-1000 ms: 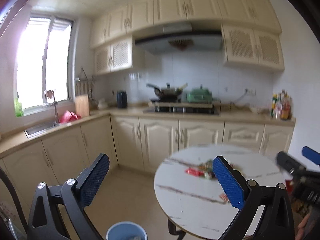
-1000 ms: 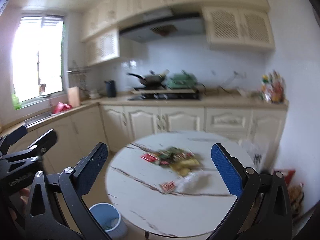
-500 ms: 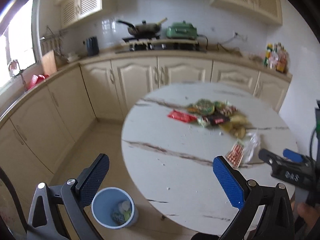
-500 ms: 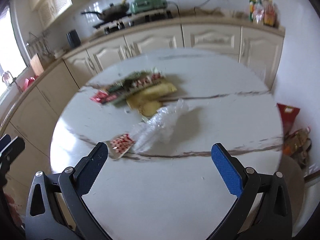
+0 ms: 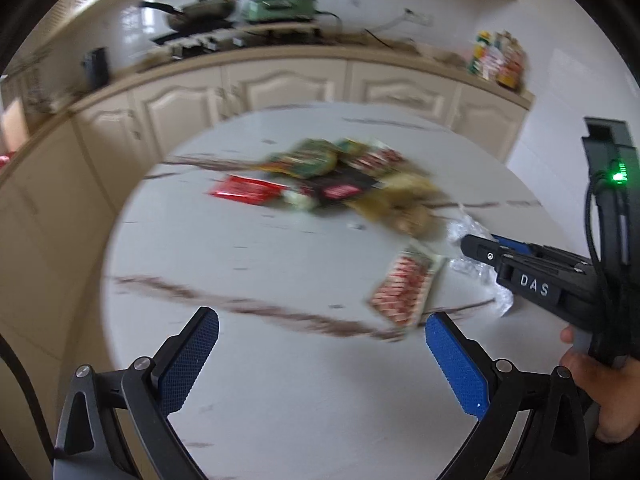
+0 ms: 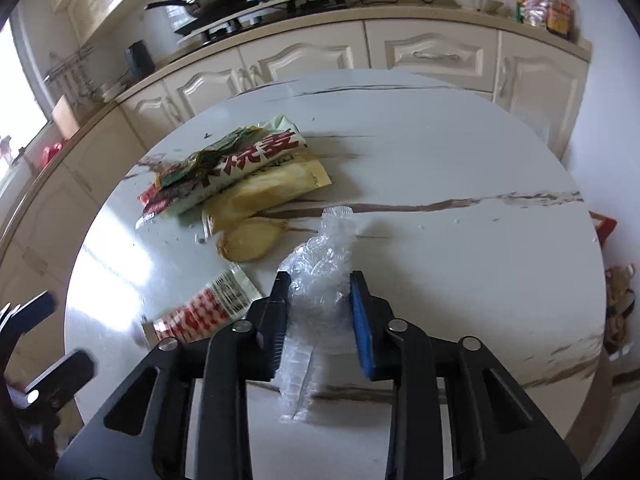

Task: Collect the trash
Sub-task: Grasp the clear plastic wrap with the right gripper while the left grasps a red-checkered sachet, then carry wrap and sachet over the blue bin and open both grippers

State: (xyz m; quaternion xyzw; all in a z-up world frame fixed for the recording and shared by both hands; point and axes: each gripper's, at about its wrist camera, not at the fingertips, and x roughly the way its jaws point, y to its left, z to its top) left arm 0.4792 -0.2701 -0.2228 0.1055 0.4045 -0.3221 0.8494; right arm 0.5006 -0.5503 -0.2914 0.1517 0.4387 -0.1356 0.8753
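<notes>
Right tool (image 6: 318,312) closing around crumpled clear plastic wrapper (image 6: 320,264) on desk (image 6: 460,260); left tool (image 5: 320,356) wide open, empty.

Wrappers (image 6: 236,172) lie piled on the round table (image 6: 460,260), toward the counter (image 6: 400,12) behind it; a crumpled plastic bottle (image 6: 320,280) lies nearer, a small packet (image 6: 204,312) to its left.

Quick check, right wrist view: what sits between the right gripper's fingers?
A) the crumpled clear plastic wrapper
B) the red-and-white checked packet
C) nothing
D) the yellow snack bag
A: the crumpled clear plastic wrapper lies between the fingers of the right gripper, which are closing on it; the red-and-white checked packet lies off to the left on the round table, outside the fingers.
</notes>
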